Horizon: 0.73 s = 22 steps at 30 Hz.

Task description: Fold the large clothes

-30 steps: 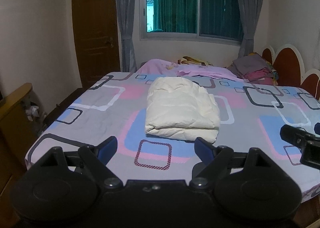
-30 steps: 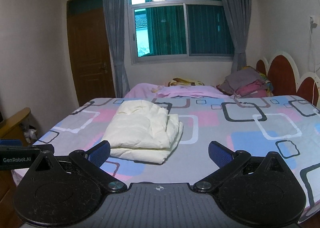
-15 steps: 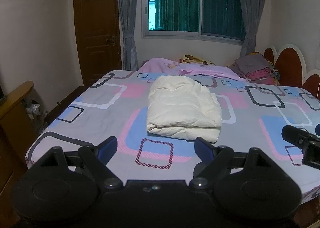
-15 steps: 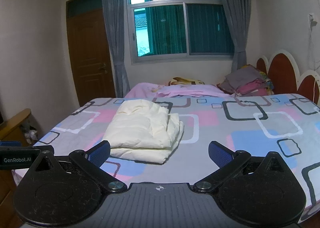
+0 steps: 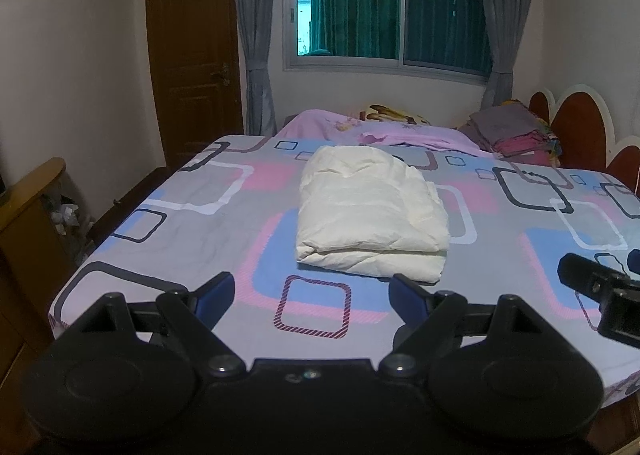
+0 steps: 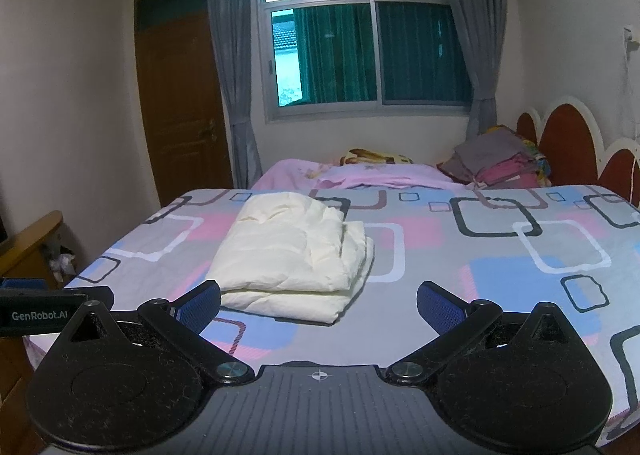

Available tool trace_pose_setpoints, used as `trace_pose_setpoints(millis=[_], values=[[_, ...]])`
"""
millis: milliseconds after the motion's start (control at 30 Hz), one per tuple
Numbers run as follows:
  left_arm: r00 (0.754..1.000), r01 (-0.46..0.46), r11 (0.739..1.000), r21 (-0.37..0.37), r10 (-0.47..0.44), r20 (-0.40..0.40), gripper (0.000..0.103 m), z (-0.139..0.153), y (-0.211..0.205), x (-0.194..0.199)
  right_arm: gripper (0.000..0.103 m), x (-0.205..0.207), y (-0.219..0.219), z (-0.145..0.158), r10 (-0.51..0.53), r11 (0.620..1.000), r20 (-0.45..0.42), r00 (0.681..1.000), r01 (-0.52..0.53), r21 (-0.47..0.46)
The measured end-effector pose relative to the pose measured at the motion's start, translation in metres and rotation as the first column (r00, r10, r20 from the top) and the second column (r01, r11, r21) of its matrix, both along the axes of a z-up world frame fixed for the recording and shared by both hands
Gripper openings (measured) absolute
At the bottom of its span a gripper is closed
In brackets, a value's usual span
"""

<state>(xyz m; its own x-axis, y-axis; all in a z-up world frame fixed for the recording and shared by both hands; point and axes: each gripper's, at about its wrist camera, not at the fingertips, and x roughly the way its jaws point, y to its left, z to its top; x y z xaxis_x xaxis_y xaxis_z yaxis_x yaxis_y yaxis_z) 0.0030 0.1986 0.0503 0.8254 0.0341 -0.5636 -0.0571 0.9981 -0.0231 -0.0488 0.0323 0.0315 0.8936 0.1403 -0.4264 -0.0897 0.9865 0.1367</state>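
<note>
Patterned sheets cover the bed (image 5: 168, 211), with a window (image 6: 368, 43) on the far wall. We see the cream garment (image 5: 370, 211) folded on the bed, ahead of both grippers and touching neither. Our left gripper (image 5: 310, 293) and right gripper (image 6: 318, 303) hover at the near edge, jaws spread wide and empty. Far right sits a clothes pile (image 6: 496, 159).

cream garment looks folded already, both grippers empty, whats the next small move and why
Probably draw both back and leave it. The cream padded garment lies as a compact layered bundle on the patterned bedsheet, and the left gripper and right gripper are open, short of its near edge, touching nothing. If anything, nudge the lower layer jutting out on the bundle's right side flush.
</note>
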Motion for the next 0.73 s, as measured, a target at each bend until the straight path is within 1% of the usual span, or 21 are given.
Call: trace_pose_setpoints(millis=[467, 633, 733], values=[[1.000, 0.011, 1.000, -0.010, -0.011, -0.010, 0.084, -0.006, 0.008, 0.012, 0.103, 0.013, 0.004, -0.009, 0.009, 1.000, -0.012, 1.000, -0.009, -0.007], [0.999, 0.040, 0.999, -0.031, -0.039, 0.025, 0.082, -0.016, 0.007, 0.022, 0.103, 0.025, -0.001, -0.019, -0.010, 1.000, -0.035, 0.999, 0.010, 0.001], [1.000, 0.031, 0.999, -0.041, -0.031, 0.006, 0.084, -0.024, 0.006, 0.039, 0.103, 0.039, -0.007, -0.030, -0.025, 1.000, -0.061, 0.998, 0.025, 0.001]])
